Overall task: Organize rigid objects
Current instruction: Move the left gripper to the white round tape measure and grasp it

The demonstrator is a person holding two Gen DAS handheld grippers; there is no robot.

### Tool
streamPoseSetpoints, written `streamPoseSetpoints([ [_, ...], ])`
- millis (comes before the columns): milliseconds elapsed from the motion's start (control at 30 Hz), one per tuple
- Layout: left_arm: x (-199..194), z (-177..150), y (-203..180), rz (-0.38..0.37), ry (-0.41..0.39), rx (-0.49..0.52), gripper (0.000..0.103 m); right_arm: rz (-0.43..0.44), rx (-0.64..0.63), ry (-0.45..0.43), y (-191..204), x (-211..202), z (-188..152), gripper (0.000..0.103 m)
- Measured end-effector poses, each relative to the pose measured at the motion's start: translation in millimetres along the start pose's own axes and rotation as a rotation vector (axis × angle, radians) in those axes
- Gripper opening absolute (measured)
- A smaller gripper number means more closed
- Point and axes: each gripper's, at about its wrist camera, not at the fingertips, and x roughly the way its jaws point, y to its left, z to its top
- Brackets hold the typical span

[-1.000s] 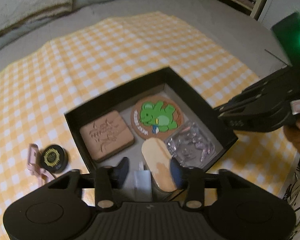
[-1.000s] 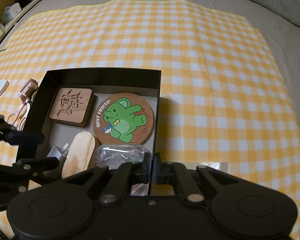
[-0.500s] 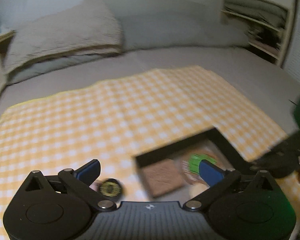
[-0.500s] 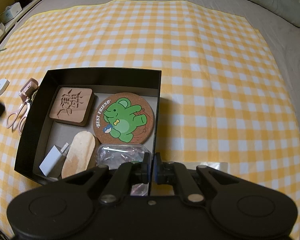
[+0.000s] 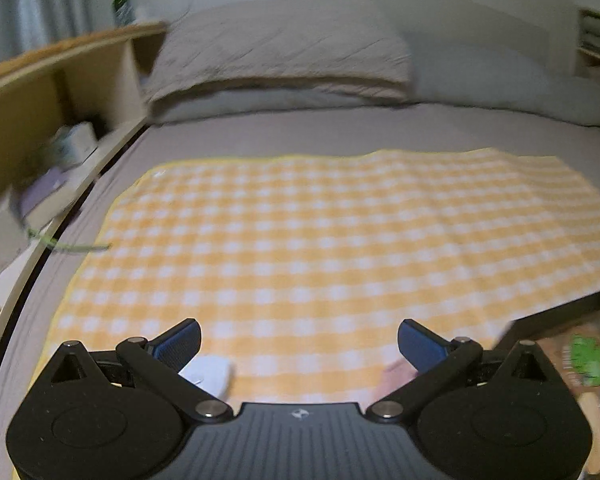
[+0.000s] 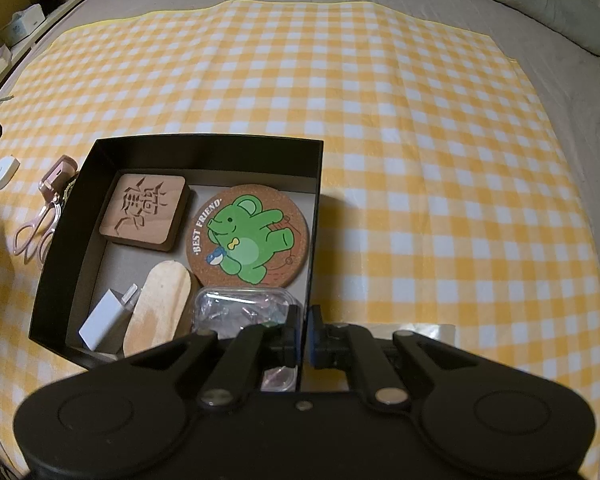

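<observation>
standing over the yellow checked cloth (image 6: 380, 100) on the bed, the right gripper (image 6: 304, 336) has its fingers pressed together on the right-hand wall of the black box (image 6: 314, 200), one finger inside and one outside, so it is pinching that thin wall near the front corner. inside the box lie a square wooden coaster (image 6: 144, 210) with a carved character at the back left, a round cork coaster (image 6: 248, 236) with a green bear beside it on the right, a pale wooden oval piece (image 6: 156, 310) in front, a white plug adapter (image 6: 106, 320) touching its left side, and a clear plastic case (image 6: 240, 308) just beside the pinching fingers. outside the box's left wall, on the cloth, lies a pink eyelash curler (image 6: 40, 216), and a little further left a small white round-cornered device (image 6: 4, 170). the left gripper (image 5: 298, 340) is out over the bare cloth with its blue-padded fingers (image 5: 180, 342) spread wide and nothing between them; a blurred white object (image 5: 210, 374) lies just behind its left finger, and the box corner shows at its far right. grey pillows (image 5: 276, 52) lie at the head of the bed.
</observation>
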Motion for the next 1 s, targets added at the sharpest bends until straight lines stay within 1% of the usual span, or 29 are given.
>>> streamPoseSetpoints([
  [100,15,-4,16,0.028,0.044,-0.01,0.103,-0.002,-0.005,-0.001,-1,-2,1,0.004],
  [167,25,-7,23,0.062,0.077,-0.01,0.103,-0.001,-0.006,0.0,-2,-2,1,0.004],
  [233,35,-9,31,0.102,0.107,-0.017,0.099,0.001,-0.003,0.0,-3,-1,1,0.004],
  [333,48,-12,43,0.125,0.146,-0.039,0.091,0.004,-0.002,0.001,-3,-1,2,0.004],
  [367,51,-12,47,0.129,0.158,-0.046,0.09,0.005,-0.002,0.001,-4,-1,2,0.004],
  [433,58,-13,52,0.135,0.178,-0.057,0.084,0.008,-0.002,0.002,-6,-2,2,0.004],
  [467,61,-14,55,0.14,0.188,-0.061,0.083,0.009,-0.001,0.002,-1,-4,0,0.004],
  [533,62,-15,56,0.145,0.196,-0.061,0.08,0.013,0.0,0.003,-5,-4,0,0.004],
  [633,66,-17,59,0.142,0.209,-0.063,0.074,0.015,0.002,0.003,-2,-7,-1,0.004],
  [700,71,-18,59,0.141,0.221,-0.06,0.072,0.014,0.003,0.003,-1,-6,-2,0.004],
  [867,81,-20,59,0.145,0.247,-0.043,0.06,0.015,0.004,0.003,-5,-5,-1,0.004],
  [933,83,-19,60,0.132,0.253,-0.05,0.055,0.014,0.003,0.003,-4,-4,-1,0.004],
  [1000,84,-18,61,0.131,0.254,-0.055,0.055,0.014,0.003,0.003,-4,-4,-1,0.004],
])
